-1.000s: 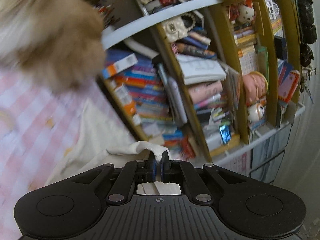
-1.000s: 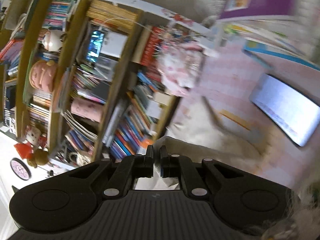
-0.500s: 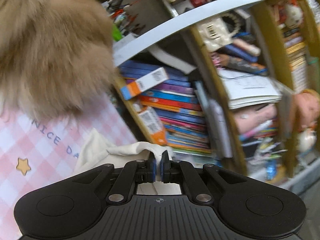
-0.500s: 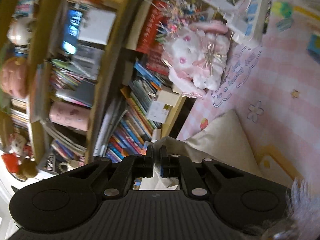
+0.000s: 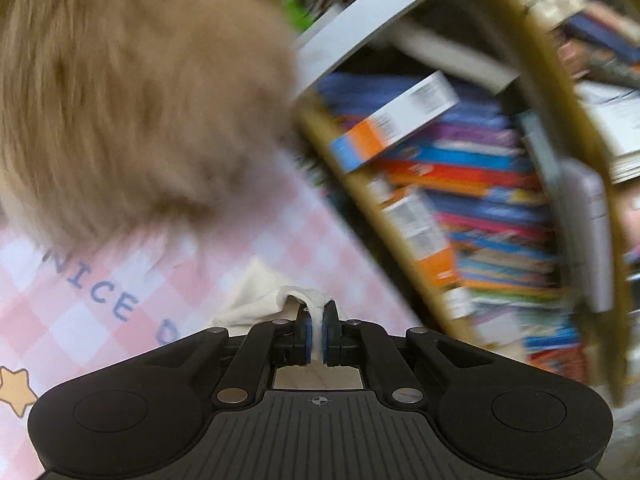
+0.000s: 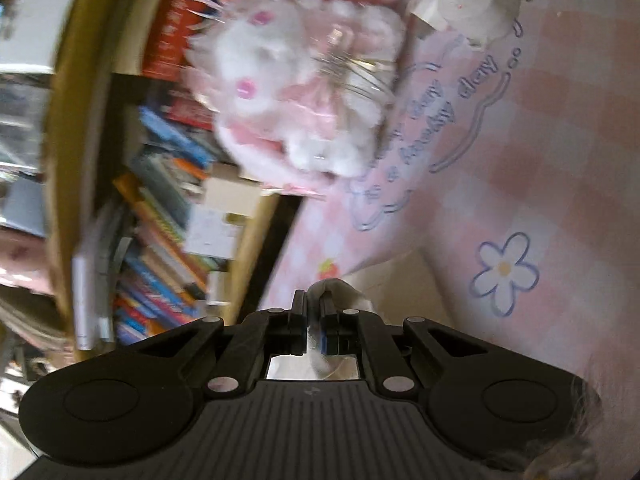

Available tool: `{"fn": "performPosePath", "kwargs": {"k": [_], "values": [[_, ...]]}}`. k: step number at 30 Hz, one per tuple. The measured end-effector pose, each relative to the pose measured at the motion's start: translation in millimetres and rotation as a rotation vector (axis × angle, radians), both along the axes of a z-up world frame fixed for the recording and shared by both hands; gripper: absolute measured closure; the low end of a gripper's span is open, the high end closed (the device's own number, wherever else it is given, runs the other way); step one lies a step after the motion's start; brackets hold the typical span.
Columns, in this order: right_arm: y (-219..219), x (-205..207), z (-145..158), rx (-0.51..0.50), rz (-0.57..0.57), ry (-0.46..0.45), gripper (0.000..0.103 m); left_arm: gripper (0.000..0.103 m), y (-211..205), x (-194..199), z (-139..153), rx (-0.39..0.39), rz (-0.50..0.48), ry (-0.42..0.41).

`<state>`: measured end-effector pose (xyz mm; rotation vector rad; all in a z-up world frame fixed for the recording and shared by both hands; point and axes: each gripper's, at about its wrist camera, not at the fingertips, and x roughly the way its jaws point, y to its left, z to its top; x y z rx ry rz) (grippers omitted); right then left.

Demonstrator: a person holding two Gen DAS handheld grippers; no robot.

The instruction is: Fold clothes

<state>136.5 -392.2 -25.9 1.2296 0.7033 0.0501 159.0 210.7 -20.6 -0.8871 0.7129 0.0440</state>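
A cream-white garment (image 5: 260, 300) lies on a pink checked cloth (image 5: 80, 320). My left gripper (image 5: 315, 320) is shut on a bunched edge of it, and white fabric shows between the blue pads. In the right wrist view the same cream garment (image 6: 400, 280) spreads out to the right of the fingers. My right gripper (image 6: 314, 312) is shut on another edge of it, with cloth folded over the fingertips. Most of the garment is hidden under both gripper bodies.
A big tan furry toy (image 5: 132, 92) looms over the left gripper. A pink and white plush toy (image 6: 304, 92) sits at the table's far edge. Behind the table's edge runs a bookshelf (image 5: 460, 208) packed with books. The checked cloth (image 6: 540, 160) carries printed words and a flower.
Both grippers have swung down and toward the table's far edge with the garment in them. The tan toy and the plush toy now fill more of their views, and less garment shows.
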Motion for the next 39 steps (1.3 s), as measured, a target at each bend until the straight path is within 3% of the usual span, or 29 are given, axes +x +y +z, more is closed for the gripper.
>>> {"fn": "performPosePath", "kwargs": {"k": [3, 6, 8, 10, 12, 17, 19, 22, 25, 30, 37, 39], "values": [[3.0, 9.5, -19.1, -0.014, -0.015, 0.065, 0.098, 0.099, -5.6, 5.8, -8.9, 0.061, -0.005, 0.050], [6.1, 15.5, -25.3, -0.051, -0.008, 0.091, 0.097, 0.091, -8.7, 5.2, -8.0, 0.122, -0.012, 0.078], [7.1, 16.2, -21.0, -0.089, 0.002, 0.089, 0.092, 0.076, -8.1, 0.7, -2.3, 0.167, -0.020, 0.083], [7.4, 11.6, -11.7, -0.136, -0.003, 0.074, 0.077, 0.068, -11.4, -10.3, 9.8, 0.225, -0.021, 0.053], [9.5, 1.7, 4.9, -0.209, -0.029, 0.054, 0.048, 0.066, -21.5, -21.6, 23.4, 0.284, -0.065, 0.001], [49.5, -31.3, 48.4, -0.544, 0.037, -0.046, 0.043, 0.066, -78.7, -41.1, 35.2, 0.408, -0.338, -0.081], [82.1, -41.3, 56.8, -0.698, 0.128, -0.087, 0.040, 0.066, -109.8, -41.3, 34.3, 0.476, -0.451, -0.101], [137.4, -48.0, 54.3, -0.904, 0.291, -0.151, 0.039, 0.067, -154.3, -42.4, 30.8, 0.546, -0.601, -0.126], [182.5, -51.2, 39.3, -1.020, 0.398, -0.171, 0.039, 0.068, -190.7, -41.5, 25.6, 0.575, -0.728, -0.143], [213.8, -54.8, 8.9, -1.067, 0.501, -0.105, 0.040, 0.072, -231.7, -33.6, 18.1, 0.599, -0.869, -0.152], [221.5, -60.6, -5.5, -1.125, 0.557, -0.116, 0.031, 0.073, -261.0, 16.0, 10.7, 0.707, -0.944, -0.104], [220.0, -60.8, -5.7, -1.122, 0.569, -0.118, 0.031, 0.072, -264.0, 51.5, 19.0, 0.742, -0.892, -0.110]]}}
